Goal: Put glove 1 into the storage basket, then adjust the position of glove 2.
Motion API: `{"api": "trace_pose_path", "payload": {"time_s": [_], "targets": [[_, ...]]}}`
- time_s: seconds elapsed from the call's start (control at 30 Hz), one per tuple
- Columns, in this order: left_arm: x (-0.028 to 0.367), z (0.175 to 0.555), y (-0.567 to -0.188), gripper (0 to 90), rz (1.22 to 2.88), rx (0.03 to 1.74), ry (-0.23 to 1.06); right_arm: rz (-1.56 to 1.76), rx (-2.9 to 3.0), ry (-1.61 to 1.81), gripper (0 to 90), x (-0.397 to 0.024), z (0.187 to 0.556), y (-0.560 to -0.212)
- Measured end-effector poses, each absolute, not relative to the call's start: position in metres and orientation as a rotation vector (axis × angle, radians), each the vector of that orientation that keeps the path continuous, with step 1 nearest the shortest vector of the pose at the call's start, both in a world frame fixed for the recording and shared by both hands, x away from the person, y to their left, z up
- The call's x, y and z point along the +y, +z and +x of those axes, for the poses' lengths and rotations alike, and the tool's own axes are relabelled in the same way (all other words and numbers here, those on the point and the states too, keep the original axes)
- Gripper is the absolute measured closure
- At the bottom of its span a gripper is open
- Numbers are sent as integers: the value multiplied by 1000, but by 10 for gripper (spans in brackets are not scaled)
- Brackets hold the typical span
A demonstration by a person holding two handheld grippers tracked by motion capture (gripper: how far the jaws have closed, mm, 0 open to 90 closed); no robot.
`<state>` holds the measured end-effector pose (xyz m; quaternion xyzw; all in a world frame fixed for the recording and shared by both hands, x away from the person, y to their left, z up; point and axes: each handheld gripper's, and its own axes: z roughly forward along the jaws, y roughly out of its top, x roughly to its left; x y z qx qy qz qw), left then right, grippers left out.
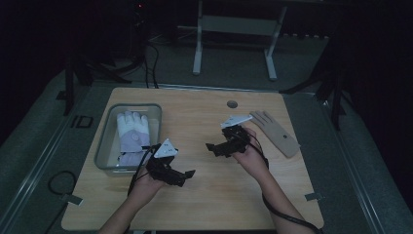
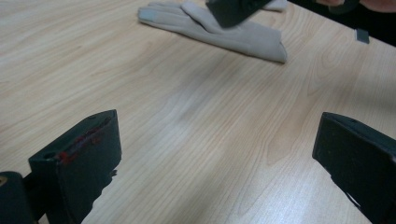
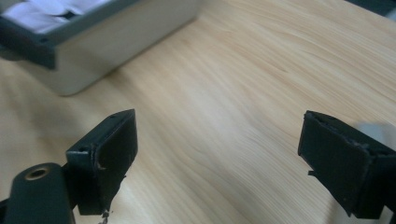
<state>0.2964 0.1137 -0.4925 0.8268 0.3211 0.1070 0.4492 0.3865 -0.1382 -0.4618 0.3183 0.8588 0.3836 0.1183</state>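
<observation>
Two gloves are out on the wooden table (image 1: 204,195). The beige glove (image 1: 276,131) lies flat on the bare wood near the far right corner, fingers pointing away from the person, and the left gripper view catches it across the tabletop (image 2: 219,30). The white glove (image 1: 132,131) sits inside a grey bin (image 1: 104,146) on the left side of the table; a corner of that bin shows in the right gripper view (image 3: 93,51) with white fabric inside.

The right gripper (image 1: 214,147) hovers over the middle of the table, just beside the beige glove but not touching it, its jaws spread wide and holding nothing. The left gripper (image 1: 187,174) is held close to the bin's near right corner, its jaws also spread wide with only bare wood between them. The two grippers point toward each other across the table's centre.
</observation>
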Motion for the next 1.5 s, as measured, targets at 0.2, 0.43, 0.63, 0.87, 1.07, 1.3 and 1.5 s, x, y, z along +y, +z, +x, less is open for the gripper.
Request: {"api": "trace_pose_path", "payload": {"time_s": [0.2, 0.43, 0.63, 0.87, 1.07, 1.3, 1.5], "targets": [[109, 296, -505, 14, 2026, 797, 258, 1010, 2456, 1137, 112, -164, 387, -470], [100, 293, -516, 14, 2036, 782, 238, 993, 2438, 1148, 113, -189, 383, -481], [94, 286, -530, 14, 2045, 751, 222, 982, 2412, 1086, 240, -213, 379, -491], [93, 280, -540, 13, 2029, 723, 242, 1031, 2364, 995, 512, -247, 381, -499], [94, 276, -544, 14, 2029, 726, 266, 1042, 2364, 958, 503, -269, 394, -504], [95, 268, -549, 14, 2026, 702, 298, 1022, 2382, 934, 483, -277, 412, -513], [94, 268, -552, 13, 2031, 698, 278, 1027, 2434, 928, 473, -270, 426, -528]]}}
